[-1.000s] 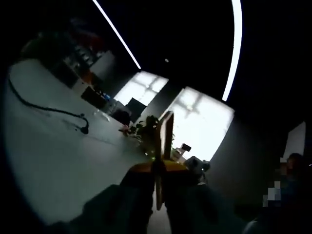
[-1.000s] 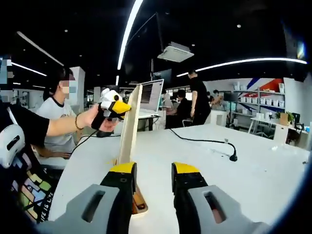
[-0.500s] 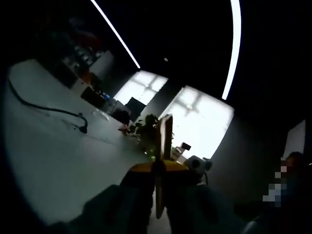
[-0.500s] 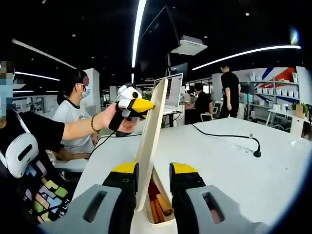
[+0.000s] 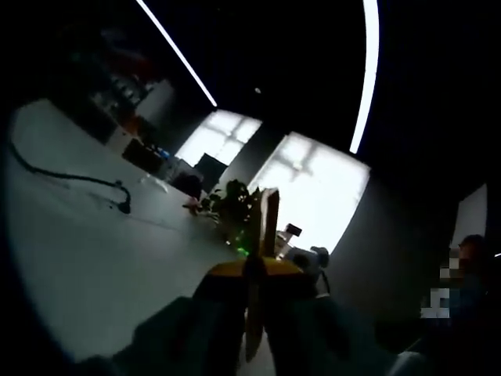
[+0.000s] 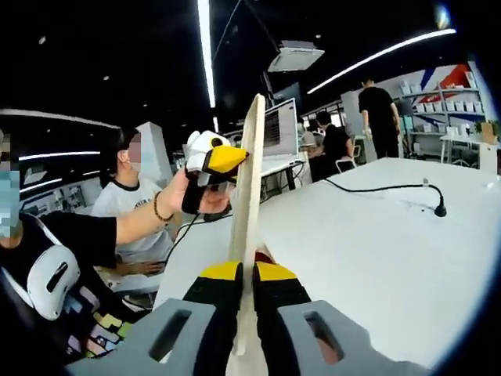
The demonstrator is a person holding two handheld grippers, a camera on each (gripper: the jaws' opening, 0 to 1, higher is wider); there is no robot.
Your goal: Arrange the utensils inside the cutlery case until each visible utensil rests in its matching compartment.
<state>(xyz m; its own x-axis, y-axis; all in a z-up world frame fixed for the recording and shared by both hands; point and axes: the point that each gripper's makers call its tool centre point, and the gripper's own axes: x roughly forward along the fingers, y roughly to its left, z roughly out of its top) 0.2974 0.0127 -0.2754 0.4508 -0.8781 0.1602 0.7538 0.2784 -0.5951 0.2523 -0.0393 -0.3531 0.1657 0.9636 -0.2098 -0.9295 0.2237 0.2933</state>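
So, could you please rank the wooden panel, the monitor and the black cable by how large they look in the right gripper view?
1. Wooden panel, tallest, though nearness to the camera inflates it.
2. Black cable, long but thin.
3. Monitor, smallest and farther off, partly hidden by the panel.

I can't read any text, label or number here; the monitor [image 6: 280, 131] behind my board is too blurred.
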